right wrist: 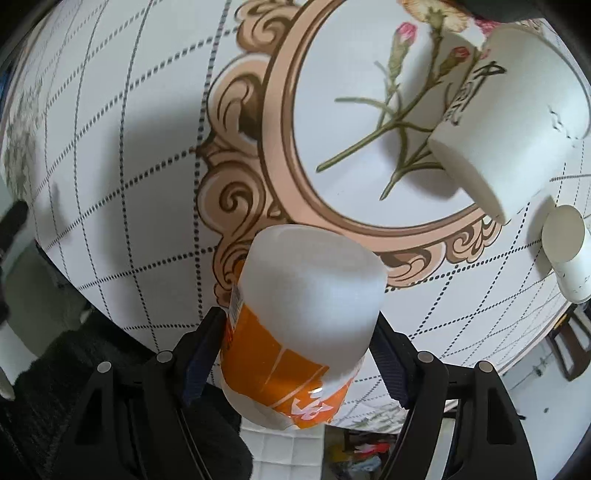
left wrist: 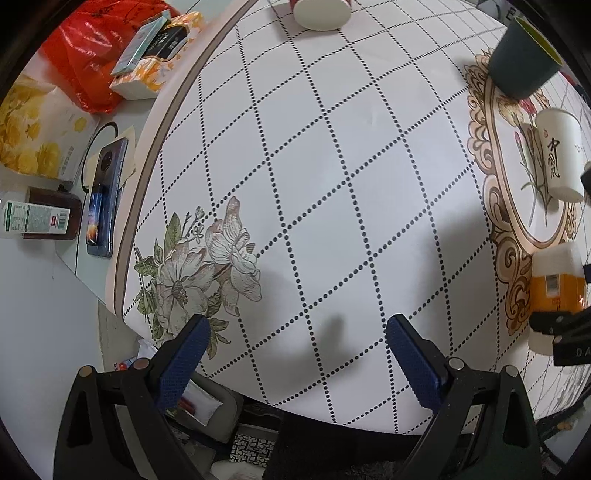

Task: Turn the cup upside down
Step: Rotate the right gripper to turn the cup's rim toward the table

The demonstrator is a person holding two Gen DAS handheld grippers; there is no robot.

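Observation:
An orange-and-white paper cup [right wrist: 295,332] sits tilted between the blue pads of my right gripper [right wrist: 301,343], which is shut on it; one white end points away from the camera, toward the table. The same cup [left wrist: 557,288] shows at the right edge of the left wrist view, with the right gripper's black fingers [left wrist: 554,325] across it. My left gripper [left wrist: 295,347] hangs open over the white checked tablecloth [left wrist: 332,166], pointing straight down with nothing between its fingers.
A white cup with black calligraphy [right wrist: 509,122] stands on the oval flower motif. A small white cup [right wrist: 565,251] is at the right. A dark green cup [left wrist: 524,59] and a red-and-white cup [left wrist: 321,13] stand farther off. A phone [left wrist: 105,192], boxes and a red bag [left wrist: 85,55] lie past the table's left edge.

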